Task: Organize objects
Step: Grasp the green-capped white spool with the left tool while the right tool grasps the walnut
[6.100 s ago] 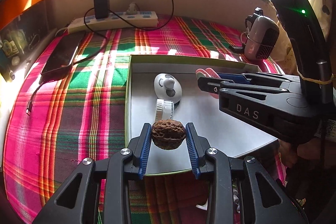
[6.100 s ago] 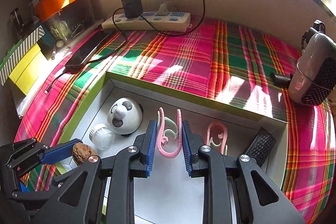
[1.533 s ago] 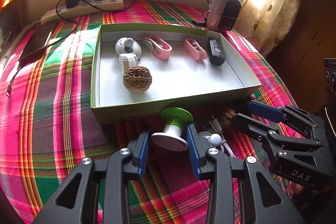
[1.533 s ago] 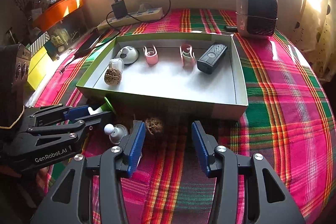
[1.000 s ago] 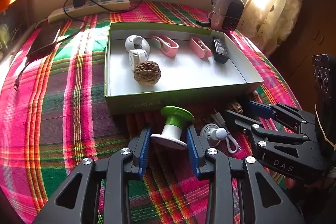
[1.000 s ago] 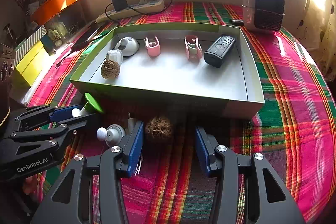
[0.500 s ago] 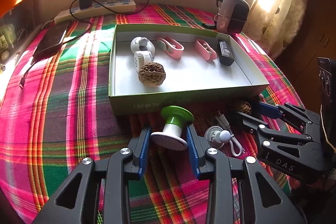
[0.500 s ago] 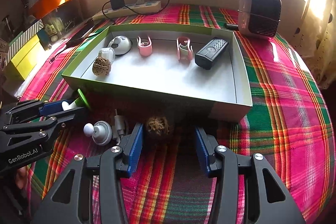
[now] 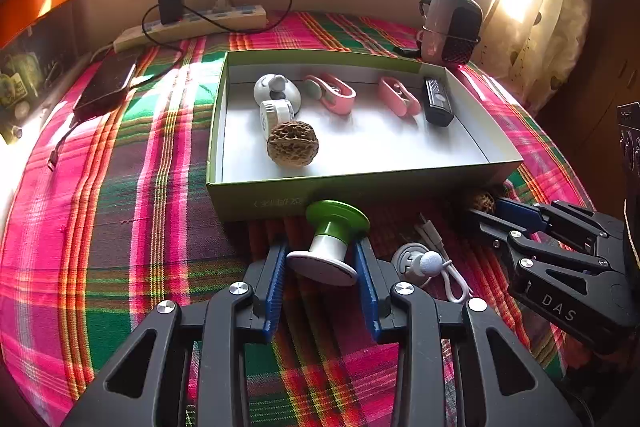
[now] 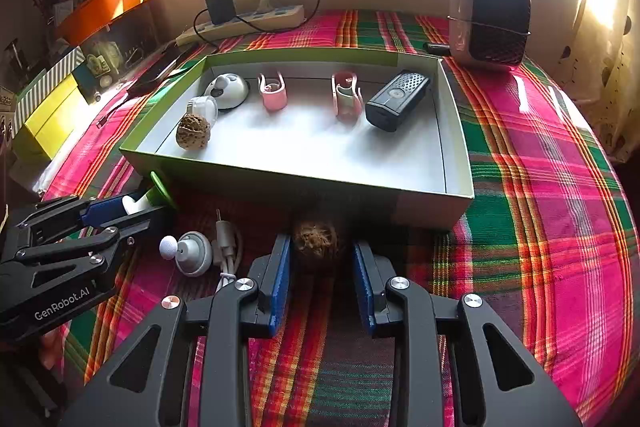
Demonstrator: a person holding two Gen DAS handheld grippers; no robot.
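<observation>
My left gripper (image 9: 320,255) is shut on a green-topped white spool (image 9: 328,247), held tilted just above the plaid cloth in front of the green box (image 9: 256,205). The jaws of my right gripper (image 10: 322,247) are closing around a loose walnut (image 10: 316,241) on the cloth. The left pad is at the walnut and a dark gap shows on the right side. The box (image 10: 280,179) holds another walnut (image 10: 193,131), a white panda toy (image 10: 228,91), a white cap, two pink clips (image 10: 273,91) and a black device (image 10: 398,101).
A small white knob gadget with a cable (image 10: 192,253) lies between the two grippers. Behind the box are a power strip with a charger (image 9: 192,23), a phone (image 9: 106,85) and a small heater (image 10: 490,17). An orange tray and boxes line the left side.
The right jaws have narrowed around the loose walnut. The left gripper keeps the spool, barely shifted. Earlier, the left held the walnut now lying in the box, and the right held a pink clip.
</observation>
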